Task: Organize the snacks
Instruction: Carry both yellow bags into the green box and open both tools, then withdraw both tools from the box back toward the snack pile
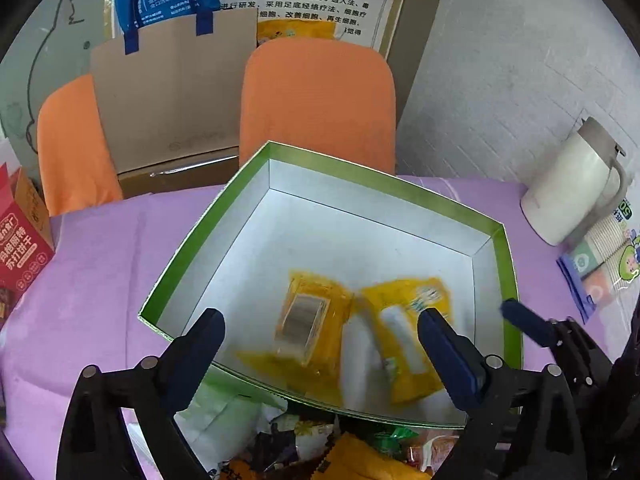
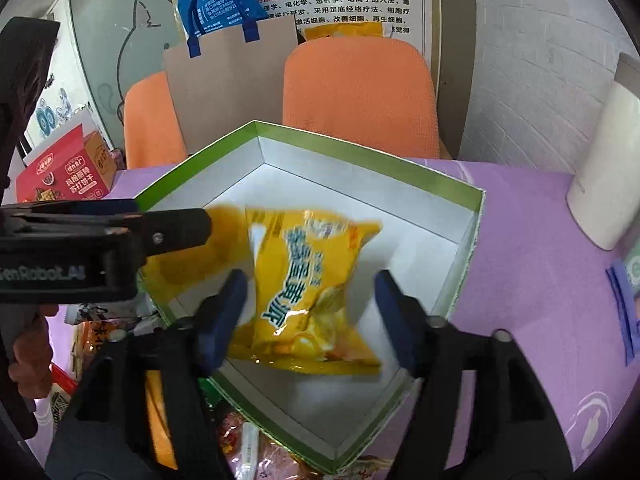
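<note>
On the purple-covered table, by view:
Table [image 1: 100,248]: covered in purple cloth; two orange chairs [image 1: 320,104] stand behind its far edge.
Box [image 1: 362,178]: green-rimmed, white inside, open-topped, set near the middle of the table with one corner pointing to the far edge.
Yellow packets [image 1: 312,324]: in the left wrist view two lie side by side on the box floor, toward its near edge; both are blurred.
Yellow snack pack [image 2: 308,292]: in the right wrist view it sits between the right gripper's fingers over the box interior; blurred, and whether it touches a finger or the box floor cannot be told.
Left gripper [image 1: 320,328]: jaws spread wide, nothing between them, poised above the near edge of the box.
Right gripper [image 2: 312,312]: jaws apart, wider than the pack between them.
Loose snacks [image 1: 320,448]: a heap of mixed wrappers on the table just outside the box's near edge.
Red carton [image 1: 20,248]: at the table's left edge.
White jug [image 1: 576,184]: at the table's right edge, well apart from the box.
Hand [image 2: 30,352]: partly visible at the left of the right wrist view, holding the left gripper's handle.
</note>
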